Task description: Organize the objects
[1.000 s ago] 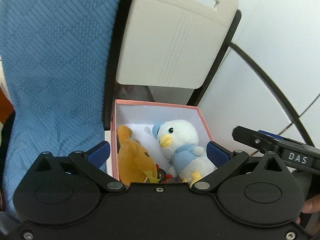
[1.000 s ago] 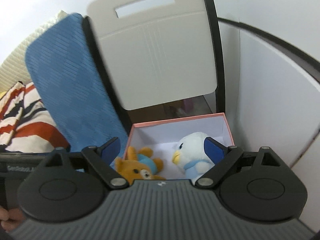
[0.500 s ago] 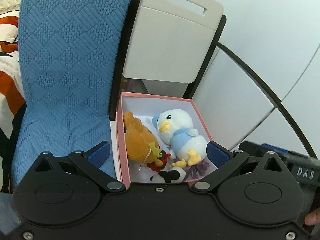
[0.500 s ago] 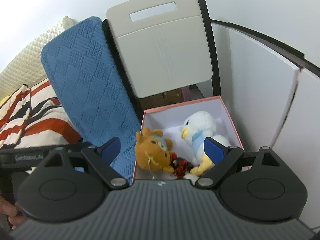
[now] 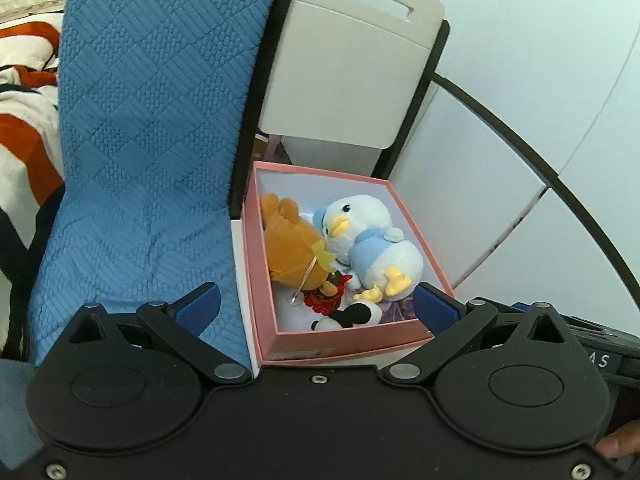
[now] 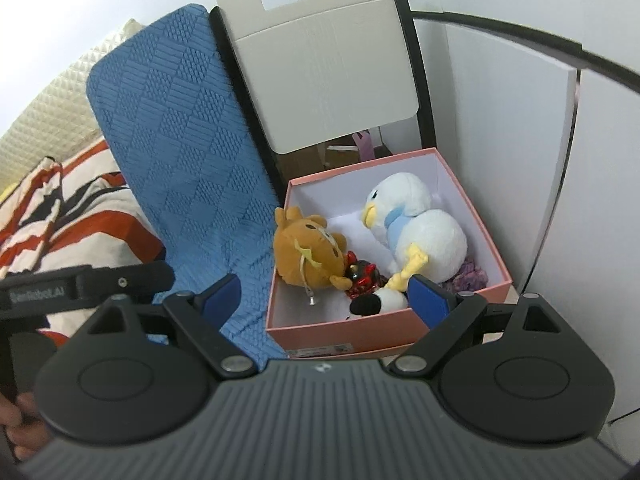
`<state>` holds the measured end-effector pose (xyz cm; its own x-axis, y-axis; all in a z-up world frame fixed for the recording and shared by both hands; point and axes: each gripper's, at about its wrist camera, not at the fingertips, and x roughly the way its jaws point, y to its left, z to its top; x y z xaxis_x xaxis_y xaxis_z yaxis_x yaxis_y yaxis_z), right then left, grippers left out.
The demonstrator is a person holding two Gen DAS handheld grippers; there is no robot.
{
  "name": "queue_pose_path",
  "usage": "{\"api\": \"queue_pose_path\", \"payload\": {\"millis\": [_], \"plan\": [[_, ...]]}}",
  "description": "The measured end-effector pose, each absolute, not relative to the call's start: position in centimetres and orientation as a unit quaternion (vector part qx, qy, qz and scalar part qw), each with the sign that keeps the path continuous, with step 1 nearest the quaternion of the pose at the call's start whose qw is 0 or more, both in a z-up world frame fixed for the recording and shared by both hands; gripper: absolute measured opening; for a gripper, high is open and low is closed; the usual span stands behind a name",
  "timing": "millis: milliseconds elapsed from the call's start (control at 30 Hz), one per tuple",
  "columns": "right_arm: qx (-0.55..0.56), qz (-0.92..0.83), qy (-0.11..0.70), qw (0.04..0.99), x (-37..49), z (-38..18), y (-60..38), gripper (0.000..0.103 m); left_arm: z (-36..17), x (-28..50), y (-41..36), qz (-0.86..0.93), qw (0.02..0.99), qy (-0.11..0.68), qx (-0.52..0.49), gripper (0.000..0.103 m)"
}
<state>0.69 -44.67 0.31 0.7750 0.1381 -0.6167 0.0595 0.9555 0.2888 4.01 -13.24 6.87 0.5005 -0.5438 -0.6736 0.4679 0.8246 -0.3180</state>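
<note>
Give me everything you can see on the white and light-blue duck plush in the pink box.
The white and light-blue plush duck is soft and fluffy, with a yellow beak, black eye, yellow feet and a pale blue collar. It lies tilted in the right half of the open pink cardboard box, head toward the far wall, beak facing the brown plush bear. Its feet sit beside a small red figurine. Neither gripper touches it.

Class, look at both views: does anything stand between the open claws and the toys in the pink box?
Nothing visible. The pink box has no lid, and the duck and bear lie exposed.
</note>
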Motion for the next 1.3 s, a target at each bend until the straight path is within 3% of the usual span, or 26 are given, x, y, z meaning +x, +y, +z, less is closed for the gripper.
{"api": "queue_pose_path", "payload": {"millis": [1300], "plan": [[0.143, 0.030, 0.340, 0.929, 0.0, -1.4, -42.9, 0.092, 5.8, 2.4, -12.0, -0.296, 0.870, 0.391, -0.048, 0.103]]}}
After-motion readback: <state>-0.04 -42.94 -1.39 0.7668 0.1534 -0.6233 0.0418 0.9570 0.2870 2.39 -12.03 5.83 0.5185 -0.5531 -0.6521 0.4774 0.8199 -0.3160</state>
